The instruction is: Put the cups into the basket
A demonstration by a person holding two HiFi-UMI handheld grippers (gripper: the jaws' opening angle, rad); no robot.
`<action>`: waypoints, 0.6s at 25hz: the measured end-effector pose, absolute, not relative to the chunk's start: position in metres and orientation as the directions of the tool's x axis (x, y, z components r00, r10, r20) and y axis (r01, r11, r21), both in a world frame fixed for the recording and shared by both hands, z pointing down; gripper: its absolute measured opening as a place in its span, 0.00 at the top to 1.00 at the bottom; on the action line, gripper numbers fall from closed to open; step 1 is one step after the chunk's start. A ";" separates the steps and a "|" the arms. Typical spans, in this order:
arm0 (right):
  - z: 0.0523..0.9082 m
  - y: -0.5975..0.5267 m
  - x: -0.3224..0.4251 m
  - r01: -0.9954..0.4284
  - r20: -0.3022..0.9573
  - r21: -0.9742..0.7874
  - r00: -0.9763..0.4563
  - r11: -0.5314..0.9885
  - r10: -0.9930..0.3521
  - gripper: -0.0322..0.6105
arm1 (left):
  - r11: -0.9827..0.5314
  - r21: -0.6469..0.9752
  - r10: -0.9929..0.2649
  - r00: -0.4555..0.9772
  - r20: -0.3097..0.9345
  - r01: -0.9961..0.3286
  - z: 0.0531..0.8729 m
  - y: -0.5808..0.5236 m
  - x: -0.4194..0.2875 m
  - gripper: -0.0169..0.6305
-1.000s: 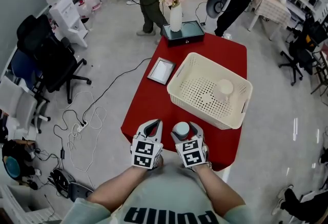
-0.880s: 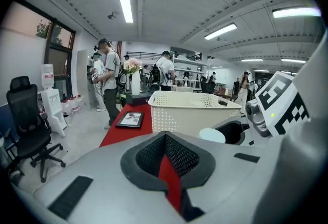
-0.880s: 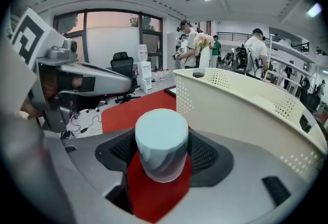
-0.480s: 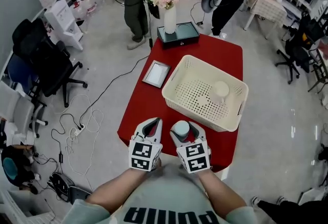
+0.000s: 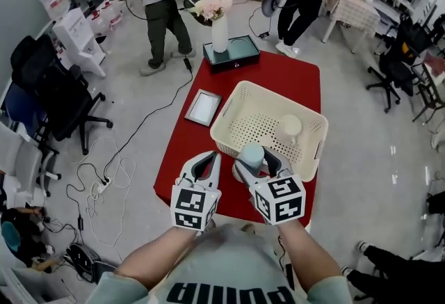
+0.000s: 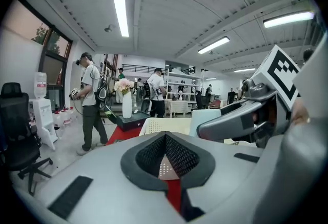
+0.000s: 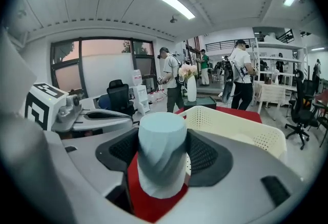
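While the left gripper [image 5: 208, 160] waits short of the basket [image 5: 252, 127], fingers pinched together on nothing, the right gripper [image 5: 254, 165] has just been closing its fingers and clamps a pale blue cup [image 5: 249, 153] at the basket's near wall, above the red tabletop [image 5: 186, 156]. One white cup [image 5: 288, 129] already sits inside the basket, so I judge only the blue one is left.

the right gripper [image 5: 254, 156] clamps a pale blue cup [image 5: 250, 154] between its jaws, which have just been closing a little, right at the near wall of the cream basket [image 5: 306, 160] on the red table [image 5: 278, 80]. a white cup [image 5: 288, 129] sits inside the basket (toward its right side). the left gripper [image 5: 206, 160] is just beside, jaw tips together, empty.
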State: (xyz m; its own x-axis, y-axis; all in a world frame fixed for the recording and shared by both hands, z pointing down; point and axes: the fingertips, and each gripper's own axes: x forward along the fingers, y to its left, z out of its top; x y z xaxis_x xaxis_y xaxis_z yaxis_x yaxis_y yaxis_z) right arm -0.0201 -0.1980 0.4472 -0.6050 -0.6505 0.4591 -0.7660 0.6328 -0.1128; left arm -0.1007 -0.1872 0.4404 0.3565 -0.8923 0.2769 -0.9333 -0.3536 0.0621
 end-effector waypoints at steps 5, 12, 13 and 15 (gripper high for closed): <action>0.427 -0.219 -0.020 -0.758 0.430 -0.121 -0.623 0.641 -0.654 0.48 | -0.363 0.053 -0.895 0.364 0.257 -0.930 0.427 -0.203 -0.094 0.96; 0.422 -0.258 -0.021 -0.747 0.410 -0.082 -0.628 0.659 -0.661 0.48 | -0.366 0.039 -0.894 0.363 0.263 -0.930 0.426 -0.221 -0.092 0.96; 0.425 -0.264 -0.021 -0.745 0.417 -0.078 -0.628 0.663 -0.657 0.48 | -0.366 0.038 -0.893 0.362 0.266 -0.930 0.427 -0.222 -0.091 0.96; 0.432 -0.275 -0.019 -0.740 0.437 -0.070 -0.626 0.669 -0.646 0.48 | -0.365 0.038 -0.891 0.361 0.274 -0.930 0.429 -0.225 -0.090 0.96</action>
